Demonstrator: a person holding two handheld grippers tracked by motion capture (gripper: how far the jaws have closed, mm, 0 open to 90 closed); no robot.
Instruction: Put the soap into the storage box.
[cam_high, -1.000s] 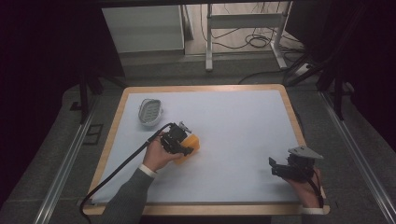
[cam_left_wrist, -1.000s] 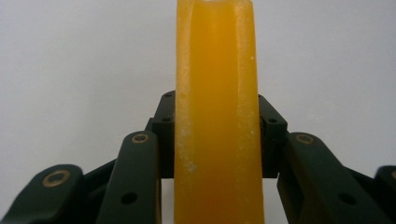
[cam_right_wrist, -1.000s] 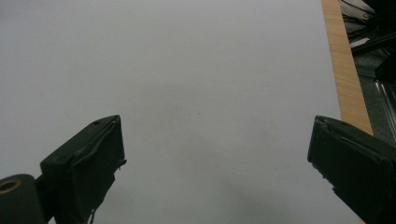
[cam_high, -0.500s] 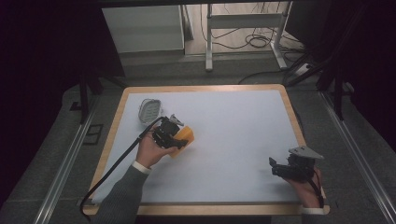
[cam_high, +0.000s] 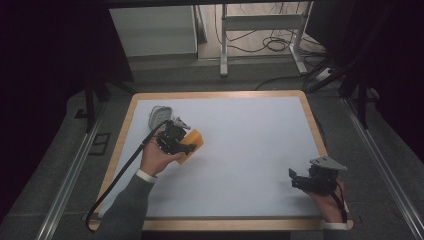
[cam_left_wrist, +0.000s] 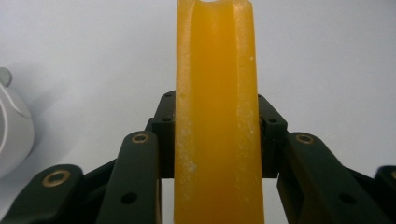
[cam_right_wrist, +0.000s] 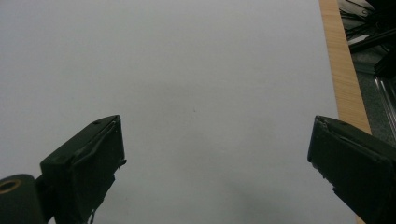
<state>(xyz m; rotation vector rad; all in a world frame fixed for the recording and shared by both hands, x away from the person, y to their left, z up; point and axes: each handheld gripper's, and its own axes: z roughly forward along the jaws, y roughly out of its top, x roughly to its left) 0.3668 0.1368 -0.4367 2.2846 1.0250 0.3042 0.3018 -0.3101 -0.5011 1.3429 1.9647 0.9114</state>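
The left gripper (cam_high: 176, 142) is clamped on a yellow-orange sponge block (cam_high: 191, 145), its black jaws pressing both sides of the block (cam_left_wrist: 215, 121), which it holds above the pale mat (cam_high: 250, 150) at about nine o'clock from the mat's middle. A white soap dish (cam_high: 160, 116) lies just beyond the gripper, toward eleven o'clock. The right gripper (cam_high: 300, 180) rests near the mat's five o'clock corner, by the wooden table edge (cam_right_wrist: 343, 74), its jaws spread wide with nothing between them.

L gripper (cam_left_wrist: 215, 140) clamps orange block (cam_left_wrist: 215, 116); white obj (cam_left_wrist: 11, 126) at left.
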